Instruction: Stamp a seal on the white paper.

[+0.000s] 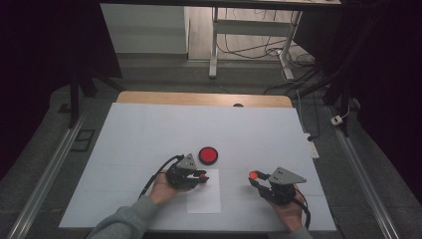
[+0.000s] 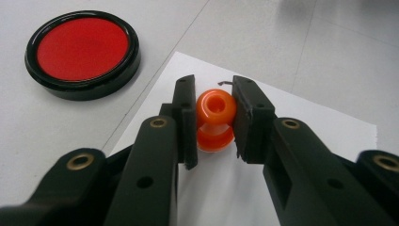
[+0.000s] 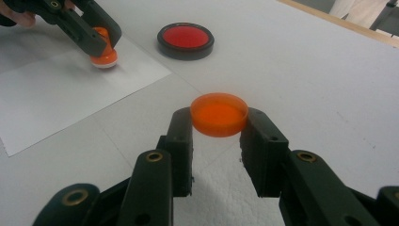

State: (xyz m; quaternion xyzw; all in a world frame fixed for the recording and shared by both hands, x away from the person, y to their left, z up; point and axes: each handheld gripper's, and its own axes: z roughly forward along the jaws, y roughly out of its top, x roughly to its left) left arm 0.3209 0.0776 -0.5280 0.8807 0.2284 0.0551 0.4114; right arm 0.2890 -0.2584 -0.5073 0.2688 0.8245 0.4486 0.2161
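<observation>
An orange stamp with a round knob (image 2: 215, 120) stands upright on a white sheet of paper (image 2: 301, 117). My left gripper (image 2: 215, 96) is shut on its handle, and its base rests on the sheet (image 3: 70, 89). In the high view that gripper (image 1: 201, 175) is at the sheet's upper left corner. My right gripper (image 3: 219, 123) is shut on a flat orange cap (image 3: 219, 114) and holds it a little above the table, to the right of the paper (image 1: 205, 196). A round red ink pad in a black case (image 1: 208, 155) lies uncovered just beyond the paper.
A white board (image 1: 149, 129) covers the table, with a wooden edge (image 1: 204, 98) at the far side. Beyond it are table legs and cables on the floor. A power strip (image 1: 311, 144) lies off the board's right edge.
</observation>
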